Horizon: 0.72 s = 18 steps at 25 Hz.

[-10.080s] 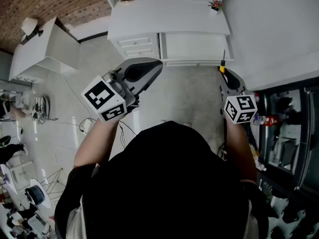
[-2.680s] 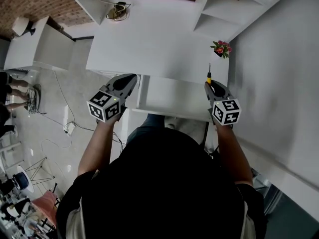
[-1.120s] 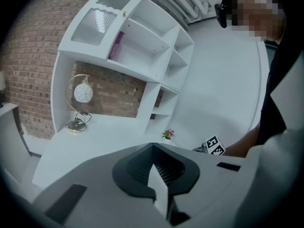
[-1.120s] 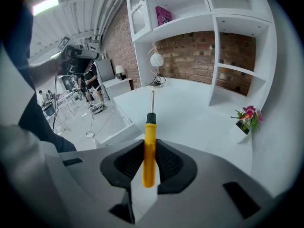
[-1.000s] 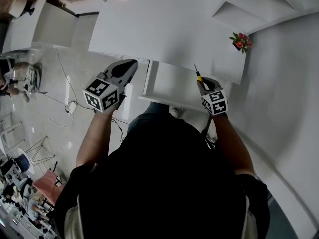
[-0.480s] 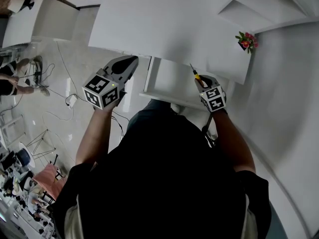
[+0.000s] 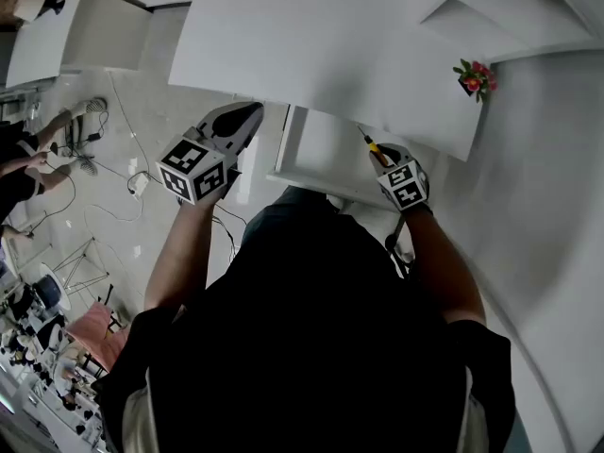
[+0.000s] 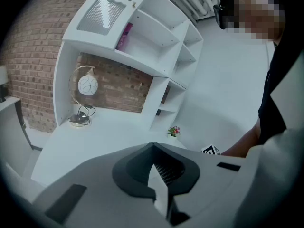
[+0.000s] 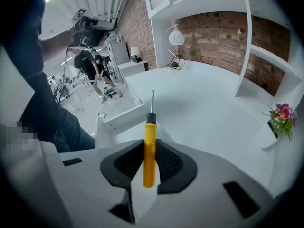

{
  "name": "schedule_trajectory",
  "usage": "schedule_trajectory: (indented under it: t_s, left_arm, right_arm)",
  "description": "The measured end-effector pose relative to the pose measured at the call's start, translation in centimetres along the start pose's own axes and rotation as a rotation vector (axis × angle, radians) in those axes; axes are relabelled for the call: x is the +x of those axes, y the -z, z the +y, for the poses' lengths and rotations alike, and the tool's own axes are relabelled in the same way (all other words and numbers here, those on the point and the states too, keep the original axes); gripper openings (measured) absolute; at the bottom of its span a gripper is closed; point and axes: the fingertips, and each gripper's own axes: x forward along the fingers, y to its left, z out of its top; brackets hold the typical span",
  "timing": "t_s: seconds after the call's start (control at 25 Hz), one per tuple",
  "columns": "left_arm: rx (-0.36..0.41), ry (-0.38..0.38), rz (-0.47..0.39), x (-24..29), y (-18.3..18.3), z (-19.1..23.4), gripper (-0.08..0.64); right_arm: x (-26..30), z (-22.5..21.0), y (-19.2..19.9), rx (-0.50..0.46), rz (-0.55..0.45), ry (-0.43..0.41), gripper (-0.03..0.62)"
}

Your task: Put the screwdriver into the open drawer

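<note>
Right tool [image 9: 148, 164]: jaws clamped on the screwdriver [image 9: 150, 141], gripped by the lower part of the handle, with the butt end seated between the ribbed pads. The shaft is carried in line with the jaws and points forward. Judged: this grip lets the tip lead into the opening and keeps the handle from rolling.

Position: in the head view the screwdriver is held above the right side of the open drawer [image 7: 316, 179], which is pulled out from under the counter [image 7: 330, 55] towards the person. It is in the air and touches neither the drawer nor the counter. Not yet inside; lowering and release are judged to remain.

Left tool [image 7: 247, 116]: jaws drawn together, nothing between them. It is held just left of the drawer, over the floor. Judged: parked there idle so that the drawer mouth is left unobstructed.

Screwdriver appearance: a slim yellow handle, smooth and roughly cylindrical, a short black collar above it, then a thin bright metal shaft. The tip type cannot be made out. The handle is narrow against the pads, so a slip is judged possible if the clamp is eased too early
</note>
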Motion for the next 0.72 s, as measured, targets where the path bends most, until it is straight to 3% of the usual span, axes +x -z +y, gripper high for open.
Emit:
schedule_trajectory:
  t_s: [0.72]
  left_arm:
    - [-0.036, -0.009, 0.054, 2.1, 1.6, 1.6, 0.015]
  right_arm:
    - [4.7, -0.1, 5.5, -0.029, 0.132, -0.075, 0.084]
